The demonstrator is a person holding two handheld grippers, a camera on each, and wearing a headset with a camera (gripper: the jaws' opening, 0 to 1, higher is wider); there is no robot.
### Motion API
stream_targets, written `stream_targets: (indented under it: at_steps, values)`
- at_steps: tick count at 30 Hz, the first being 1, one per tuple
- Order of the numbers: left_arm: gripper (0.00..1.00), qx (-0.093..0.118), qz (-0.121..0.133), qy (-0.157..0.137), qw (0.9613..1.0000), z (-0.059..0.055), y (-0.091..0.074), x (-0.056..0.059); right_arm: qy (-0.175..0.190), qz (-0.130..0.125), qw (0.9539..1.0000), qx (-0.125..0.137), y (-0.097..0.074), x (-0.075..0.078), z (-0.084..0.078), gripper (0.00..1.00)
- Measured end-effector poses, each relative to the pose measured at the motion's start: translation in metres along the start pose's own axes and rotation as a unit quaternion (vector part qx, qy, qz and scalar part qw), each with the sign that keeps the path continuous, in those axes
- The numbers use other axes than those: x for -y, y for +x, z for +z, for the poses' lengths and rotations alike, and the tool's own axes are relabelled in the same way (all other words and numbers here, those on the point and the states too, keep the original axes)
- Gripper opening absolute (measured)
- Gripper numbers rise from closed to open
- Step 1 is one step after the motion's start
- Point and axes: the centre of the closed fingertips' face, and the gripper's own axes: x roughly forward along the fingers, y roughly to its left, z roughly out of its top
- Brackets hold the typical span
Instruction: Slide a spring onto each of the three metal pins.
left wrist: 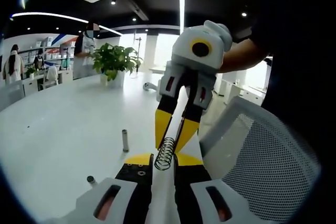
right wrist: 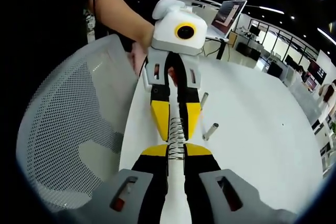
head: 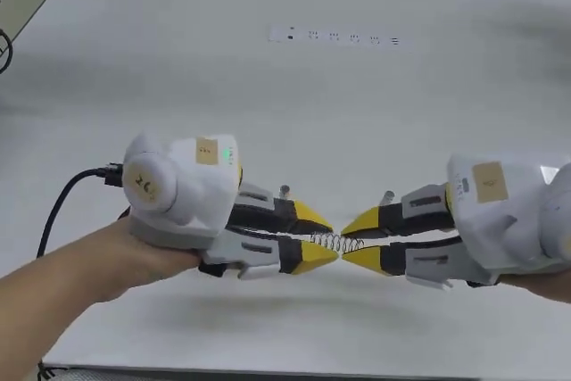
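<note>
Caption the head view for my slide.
Left gripper and right gripper meet tip to tip over a white table, both gripping one spring, two metal pins behind.

The left gripper (head: 328, 240) and the right gripper (head: 350, 243) each have a white body and grey-and-black jaws ending in bright yellow. The spring (right wrist: 176, 135) is silvery, the metal pins (head: 284, 192) dull grey. The table (head: 268, 95) is white, the cable (head: 58, 207) black, and the mesh chair (right wrist: 68, 129) white.

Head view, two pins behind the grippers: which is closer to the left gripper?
The left-hand pin, standing just behind the jaws of the left gripper. The other pin stands behind the right gripper, past the spring held between them.
</note>
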Motion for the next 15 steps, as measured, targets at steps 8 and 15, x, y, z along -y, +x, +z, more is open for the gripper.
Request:
stream_targets:
  at_steps: [8,15]
  values:
    - [0.05,0.002,0.006,0.003,1.0,0.0005,-0.0006,0.0009,-0.002,0.002,1.0,0.001,-0.0002,-0.0012,0.0006,0.07]
    - [0.06,0.007,0.009,0.003,0.9999,0.002,-0.001,0.0018,-0.001,0.001,1.0,0.003,-0.0013,-0.0022,0.0009,0.07]
